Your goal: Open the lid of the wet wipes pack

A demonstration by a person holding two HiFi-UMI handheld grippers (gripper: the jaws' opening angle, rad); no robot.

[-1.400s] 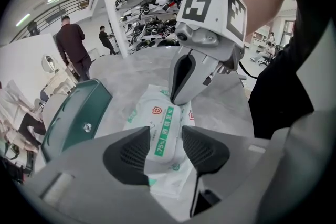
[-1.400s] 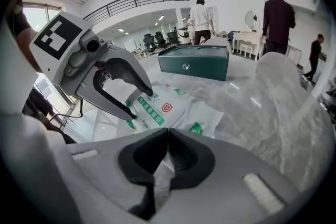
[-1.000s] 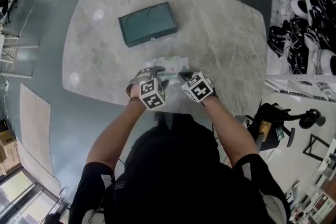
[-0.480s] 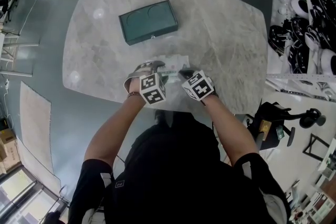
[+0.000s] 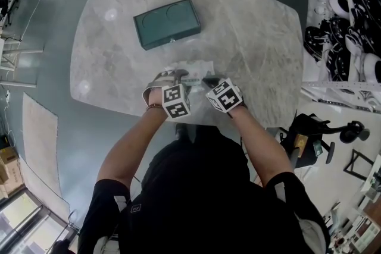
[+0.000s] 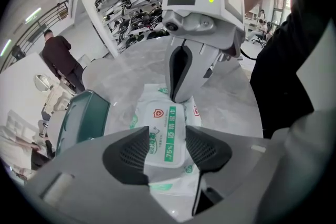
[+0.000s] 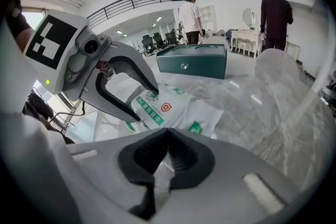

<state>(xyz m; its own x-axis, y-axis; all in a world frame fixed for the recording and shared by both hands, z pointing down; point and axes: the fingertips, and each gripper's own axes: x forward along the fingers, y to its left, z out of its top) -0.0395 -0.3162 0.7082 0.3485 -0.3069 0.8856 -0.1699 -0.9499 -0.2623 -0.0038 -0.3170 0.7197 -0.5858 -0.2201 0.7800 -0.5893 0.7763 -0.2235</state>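
The left claw [image 6: 167,145] has just been opening, jaws apart over the soft white-and-green wet wipes pack [image 6: 157,113]. The closed right claw [image 7: 167,132] touches its end.

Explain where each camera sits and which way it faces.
Head view: on the person's head, facing steeply down at the table; arms, left tool, right tool show.
Left gripper view: on the left tool, facing along its jaws, which have just been opening, with the wipes pack between them; right tool opposite.
Right gripper view: on the right tool, facing along its closed jaws toward the green box; left tool shows.
Shared: both gripper views see the wipes pack and the other tool.
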